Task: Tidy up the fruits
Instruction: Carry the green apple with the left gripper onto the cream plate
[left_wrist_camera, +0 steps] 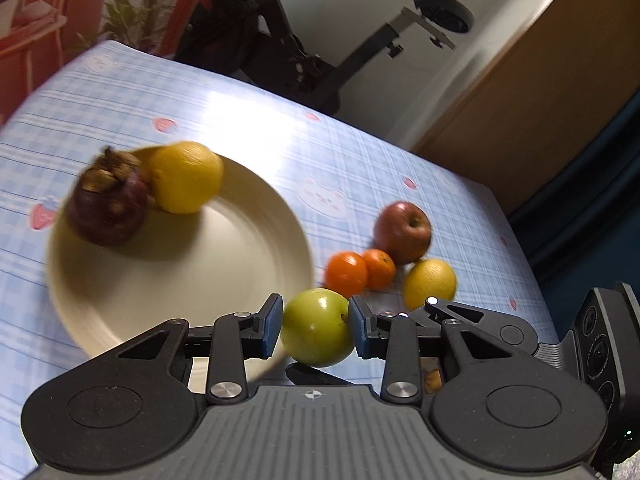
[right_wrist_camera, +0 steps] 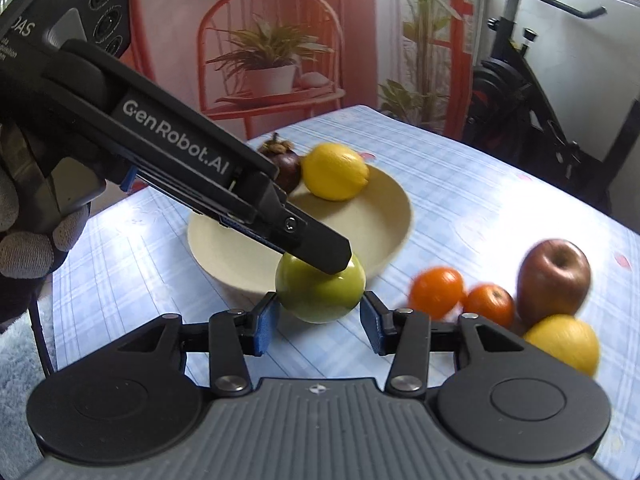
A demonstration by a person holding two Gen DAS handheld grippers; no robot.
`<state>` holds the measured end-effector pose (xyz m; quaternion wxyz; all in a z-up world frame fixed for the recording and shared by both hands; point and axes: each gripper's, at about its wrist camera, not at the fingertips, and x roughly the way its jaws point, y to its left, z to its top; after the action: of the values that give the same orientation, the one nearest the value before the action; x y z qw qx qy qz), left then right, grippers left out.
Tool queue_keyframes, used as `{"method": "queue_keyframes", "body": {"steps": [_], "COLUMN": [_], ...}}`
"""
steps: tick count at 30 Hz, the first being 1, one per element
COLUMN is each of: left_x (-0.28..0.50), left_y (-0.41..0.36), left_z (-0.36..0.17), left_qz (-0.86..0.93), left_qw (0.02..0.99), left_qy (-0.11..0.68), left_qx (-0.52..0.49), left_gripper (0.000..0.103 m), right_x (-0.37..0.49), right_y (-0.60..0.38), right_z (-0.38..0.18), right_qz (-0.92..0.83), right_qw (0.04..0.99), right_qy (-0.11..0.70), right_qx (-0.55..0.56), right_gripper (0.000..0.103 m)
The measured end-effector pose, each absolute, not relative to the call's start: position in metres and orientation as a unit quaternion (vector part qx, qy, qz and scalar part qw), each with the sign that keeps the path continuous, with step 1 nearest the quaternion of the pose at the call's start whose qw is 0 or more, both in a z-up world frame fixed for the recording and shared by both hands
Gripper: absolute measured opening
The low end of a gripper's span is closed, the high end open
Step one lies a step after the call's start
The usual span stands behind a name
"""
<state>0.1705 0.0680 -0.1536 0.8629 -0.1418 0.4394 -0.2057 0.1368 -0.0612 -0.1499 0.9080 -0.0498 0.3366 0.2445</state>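
Two fruits already on the plate [left_wrist_camera: 192,288]: mangosteen [left_wrist_camera: 106,204] and lemon [left_wrist_camera: 185,177] touching at its far rim. Step in hand: green apple [left_wrist_camera: 315,326] being carried over, now at the plate's near edge. Left gripper [left_wrist_camera: 314,326] has jaws narrowed, pads pressing both sides of the apple. Right gripper [right_wrist_camera: 316,322] sits just behind the same apple, jaws narrow, pads look just clear of it. Next move likely: shift over the bare middle, lower, release. Beside the plate wait a red apple [left_wrist_camera: 403,232], second lemon [left_wrist_camera: 430,284], two oranges [left_wrist_camera: 346,274]
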Motion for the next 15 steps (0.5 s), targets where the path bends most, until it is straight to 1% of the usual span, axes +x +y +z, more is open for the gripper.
{"method": "queue_keyframes", "body": {"steps": [6, 15], "left_x": [0.177, 0.192], "left_y": [0.110, 0.152], "left_z": [-0.144, -0.156], "left_qz": [-0.168, -0.122], "left_qw": [0.875, 0.872], "left_qy": [0.427, 0.437], "left_qx": [-0.154, -0.185], "left_gripper": [0.038, 0.038], "right_x": [0.169, 0.206], "right_y": [-0.030, 0.005], "right_z": [-0.149, -0.166], "right_qz": [0.274, 0.300], "right_qw": [0.901, 0.884], "right_qy": [0.332, 0.350], "right_qx": [-0.051, -0.078], "right_gripper": [0.047, 0.047]}}
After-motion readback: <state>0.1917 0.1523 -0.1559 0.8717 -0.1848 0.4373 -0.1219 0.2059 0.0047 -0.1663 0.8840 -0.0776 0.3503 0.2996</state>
